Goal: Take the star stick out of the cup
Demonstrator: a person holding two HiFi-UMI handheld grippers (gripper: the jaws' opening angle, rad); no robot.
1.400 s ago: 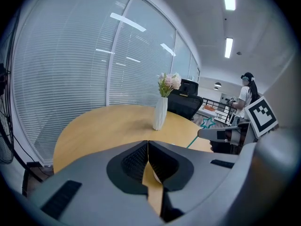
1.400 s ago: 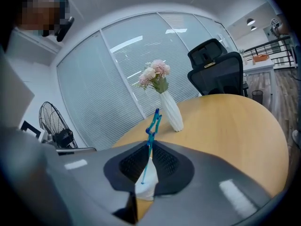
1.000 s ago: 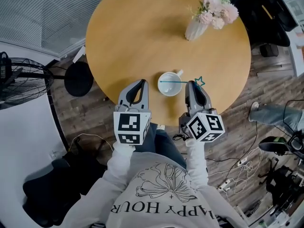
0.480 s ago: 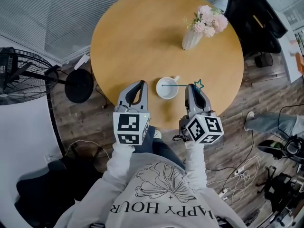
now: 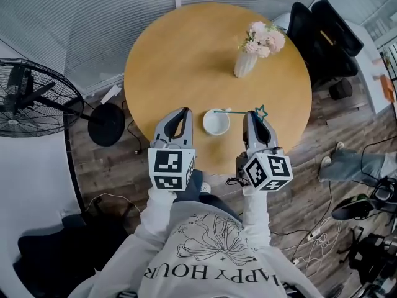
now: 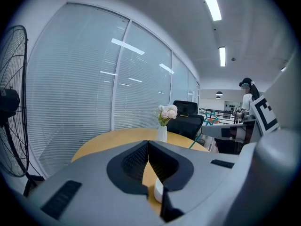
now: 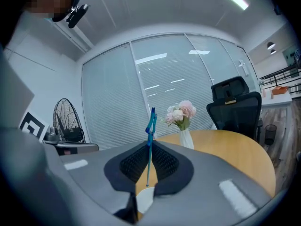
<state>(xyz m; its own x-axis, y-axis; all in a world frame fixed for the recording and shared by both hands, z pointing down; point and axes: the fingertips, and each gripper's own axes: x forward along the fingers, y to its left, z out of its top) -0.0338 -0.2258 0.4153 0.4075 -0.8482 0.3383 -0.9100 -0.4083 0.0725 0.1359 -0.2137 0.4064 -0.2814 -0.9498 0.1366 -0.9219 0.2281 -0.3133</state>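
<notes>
A white cup (image 5: 216,122) stands on the round wooden table (image 5: 186,54) near its front edge. My right gripper (image 5: 250,113) is just right of the cup, shut on the thin teal star stick (image 5: 236,111). The star (image 5: 261,112) sticks out to the right of the jaws, and the stick's free end hangs level over the cup's far rim. In the right gripper view the stick (image 7: 148,164) runs up between the closed pads, with the cup (image 7: 145,200) below. My left gripper (image 5: 182,112) is shut and empty, left of the cup (image 6: 158,190).
A white vase of pink flowers (image 5: 247,59) stands at the table's far right. A floor fan (image 5: 31,98) is at the left and black office chairs (image 5: 322,36) are at the right. Cables lie on the wooden floor.
The stick's free end has shifted from over the cup's middle to its far rim. Both grippers keep their places beside the cup; the head view has drifted.
</notes>
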